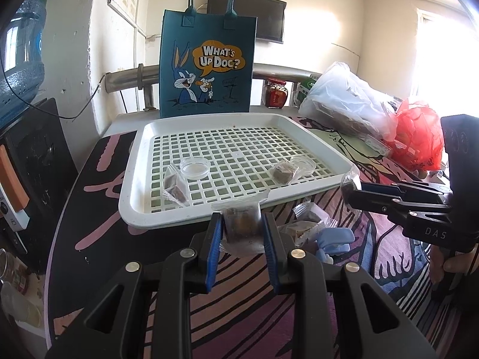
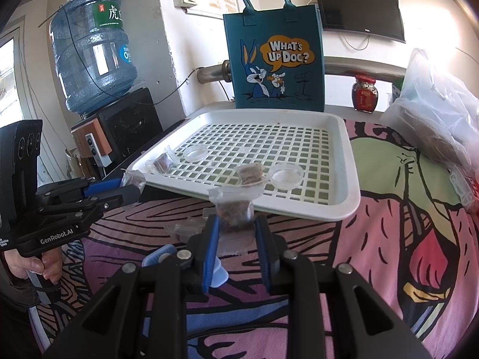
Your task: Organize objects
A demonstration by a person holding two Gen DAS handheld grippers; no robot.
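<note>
My left gripper (image 1: 242, 230) is shut on a clear packet of brown snack (image 1: 241, 226), held just before the near rim of the white slotted tray (image 1: 209, 218). My right gripper (image 2: 235, 227) is shut on another clear packet of brown snack (image 2: 235, 212), also in front of the tray's near rim (image 2: 299, 209). On the tray lie two wrapped brown packets (image 1: 175, 185) (image 1: 283, 172) and two clear round dishes (image 1: 194, 168) (image 1: 303, 161). The right gripper shows in the left wrist view (image 1: 348, 191), the left one in the right wrist view (image 2: 131, 185).
A blue "What's Up Doc?" tote bag (image 1: 206, 62) stands behind the tray. More wrapped snacks (image 1: 305, 224) and a pale blue object (image 1: 335, 239) lie on the patterned cloth. White (image 1: 344, 95) and red (image 1: 419, 137) plastic bags and a red jar (image 1: 274, 92) sit right. A water jug (image 2: 89, 51) stands left.
</note>
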